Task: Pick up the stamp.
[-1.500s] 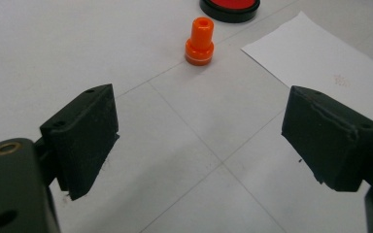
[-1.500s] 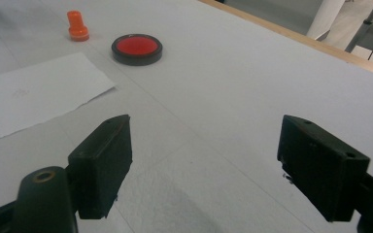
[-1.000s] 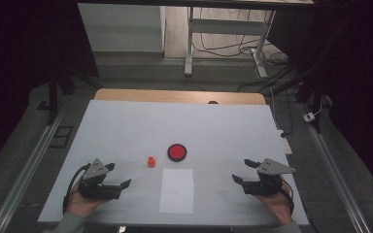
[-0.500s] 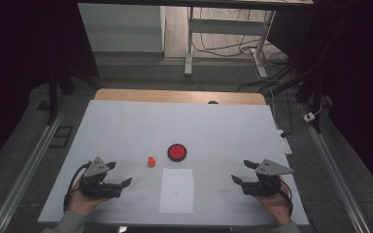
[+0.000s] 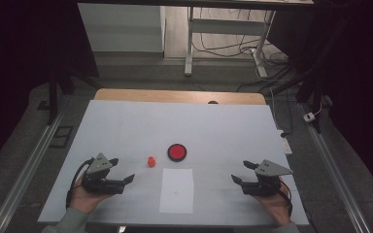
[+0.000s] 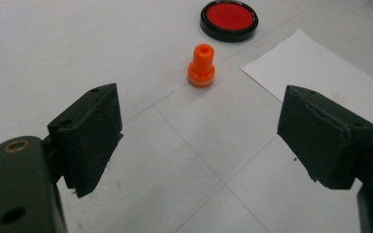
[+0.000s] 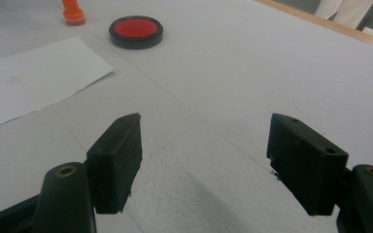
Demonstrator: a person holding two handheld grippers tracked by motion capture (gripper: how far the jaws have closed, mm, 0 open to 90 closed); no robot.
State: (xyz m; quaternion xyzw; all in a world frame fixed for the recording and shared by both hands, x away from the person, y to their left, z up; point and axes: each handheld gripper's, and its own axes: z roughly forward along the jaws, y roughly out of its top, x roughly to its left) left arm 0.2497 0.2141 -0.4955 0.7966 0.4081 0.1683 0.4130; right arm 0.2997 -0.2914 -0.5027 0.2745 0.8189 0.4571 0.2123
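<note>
Orange stamp (image 6: 201,66) stands upright just beside the red ink pad (image 6: 228,20), untouched; left claw (image 6: 201,145) gapes wide and empty, aimed at it. Next, I reckon: reach, close around it.

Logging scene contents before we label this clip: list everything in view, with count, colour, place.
stamp: 1, orange, upright on the table, left of the ink pad
ink pad: 1, red in a black round case, table centre
paper sheet: 1, white, flat, near edge, between the tools
table: 1, white top, wooden far edge
metal frame: 1, grey, on the floor beyond the table
left tool: 1, black, open, held low at the near left
right tool: 1, black, open, near right
</note>
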